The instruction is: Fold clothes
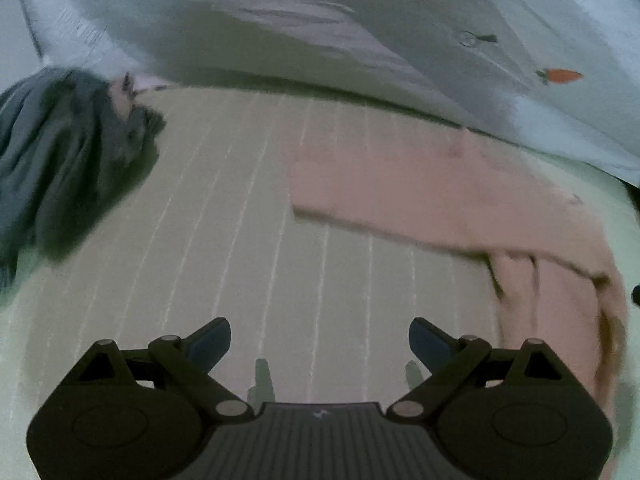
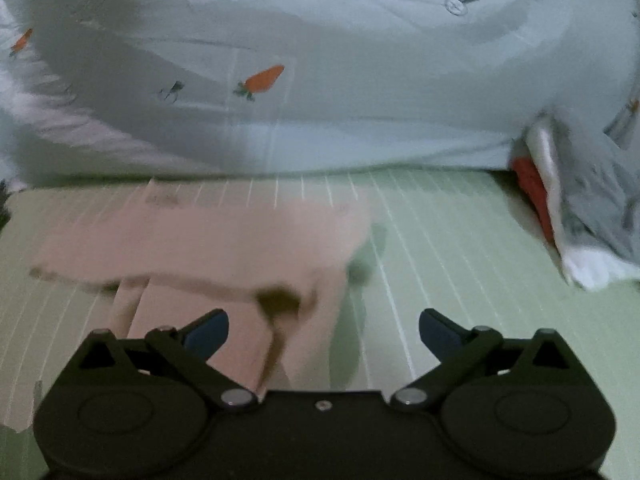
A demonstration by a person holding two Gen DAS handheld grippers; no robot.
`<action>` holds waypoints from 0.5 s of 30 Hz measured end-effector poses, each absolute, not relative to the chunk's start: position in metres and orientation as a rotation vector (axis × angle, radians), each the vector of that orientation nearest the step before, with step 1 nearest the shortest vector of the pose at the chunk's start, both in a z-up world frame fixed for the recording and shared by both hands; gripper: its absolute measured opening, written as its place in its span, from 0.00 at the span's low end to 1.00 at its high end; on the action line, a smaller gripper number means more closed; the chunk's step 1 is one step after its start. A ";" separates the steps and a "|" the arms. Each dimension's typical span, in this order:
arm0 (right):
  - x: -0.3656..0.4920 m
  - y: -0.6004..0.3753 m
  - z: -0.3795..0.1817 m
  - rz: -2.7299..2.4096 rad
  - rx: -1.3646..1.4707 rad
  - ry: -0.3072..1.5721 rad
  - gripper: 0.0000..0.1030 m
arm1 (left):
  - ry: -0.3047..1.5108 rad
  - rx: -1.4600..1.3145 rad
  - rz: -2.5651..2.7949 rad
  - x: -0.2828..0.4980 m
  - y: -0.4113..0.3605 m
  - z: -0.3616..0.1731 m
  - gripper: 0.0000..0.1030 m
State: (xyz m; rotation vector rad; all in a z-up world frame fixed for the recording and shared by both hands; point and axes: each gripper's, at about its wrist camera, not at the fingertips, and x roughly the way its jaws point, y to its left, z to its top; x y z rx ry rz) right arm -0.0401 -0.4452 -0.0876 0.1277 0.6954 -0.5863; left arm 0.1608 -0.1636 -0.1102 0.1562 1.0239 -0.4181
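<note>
A pink garment point(image 1: 460, 200) lies partly folded on the striped bed sheet point(image 1: 224, 216), right of centre in the left wrist view. The right wrist view shows the same pink garment point(image 2: 200, 236) left of centre, reaching down under the gripper body. My left gripper point(image 1: 320, 340) stands open above bare sheet, to the left of the garment, with nothing between its fingers. My right gripper point(image 2: 324, 330) is open wide over the garment's right edge, not gripping it. Both views are blurred.
A pale quilt point(image 2: 360, 80) printed with carrots is bunched along the far side of the sheet. A dark grey garment point(image 1: 60, 160) lies crumpled at the left. A red and white item point(image 2: 540, 184) sits under the quilt's edge at the right.
</note>
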 end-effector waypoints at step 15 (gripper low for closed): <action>0.086 -0.491 -0.148 -0.587 0.175 0.820 0.64 | 1.055 0.253 -0.403 0.275 -0.219 -0.151 0.93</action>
